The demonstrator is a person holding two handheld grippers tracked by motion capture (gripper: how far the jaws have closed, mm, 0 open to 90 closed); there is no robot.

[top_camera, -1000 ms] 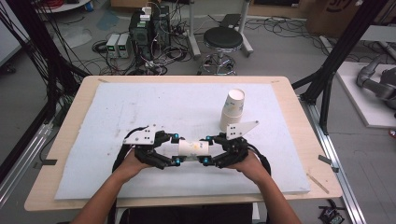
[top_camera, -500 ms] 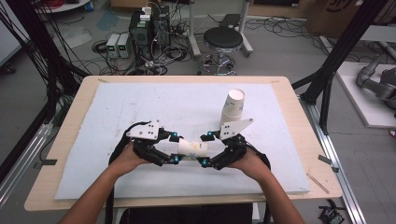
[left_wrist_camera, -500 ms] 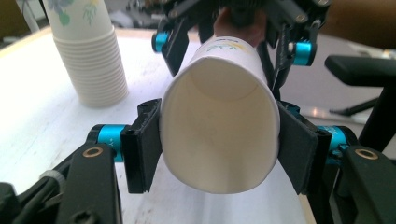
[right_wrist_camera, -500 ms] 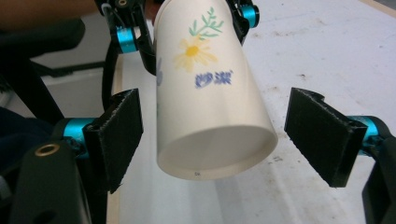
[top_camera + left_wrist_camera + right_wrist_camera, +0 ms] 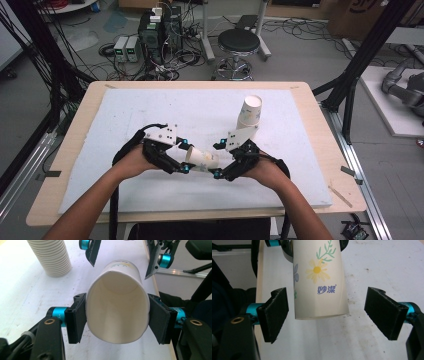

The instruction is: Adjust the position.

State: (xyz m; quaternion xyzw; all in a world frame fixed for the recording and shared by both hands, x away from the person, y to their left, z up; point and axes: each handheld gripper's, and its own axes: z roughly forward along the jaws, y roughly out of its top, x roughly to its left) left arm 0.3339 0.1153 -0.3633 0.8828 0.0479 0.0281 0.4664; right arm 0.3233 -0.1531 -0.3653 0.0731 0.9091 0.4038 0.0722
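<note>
Left tongs: closed on the rim end of a single paper cup, 1 pad on each side. The mouth is pressed from round into an oval. The cup is held lying sideways, clear of the surface, near the middle of its near edge.

Right tongs: jaws have just been opening and now stand wide. The cup's base end lies between the pads, touching neither.

Risks:
1. The cup hangs on the left grip alone. The wall is thin paper, so more squeeze may crease the rim, while less may let the cup slip and drop.
2. If the right tongs close again off-centre, they could knock or twist the cup out of the left pads.
3. The stack of cups stands upright towards the far right corner, just beyond the right tongs; a careless swing could topple it.

Markings: the cup carries printed flowers, 1 yellow and 1 blue, with green sprigs, and blue characters reading "妙潔".
</note>
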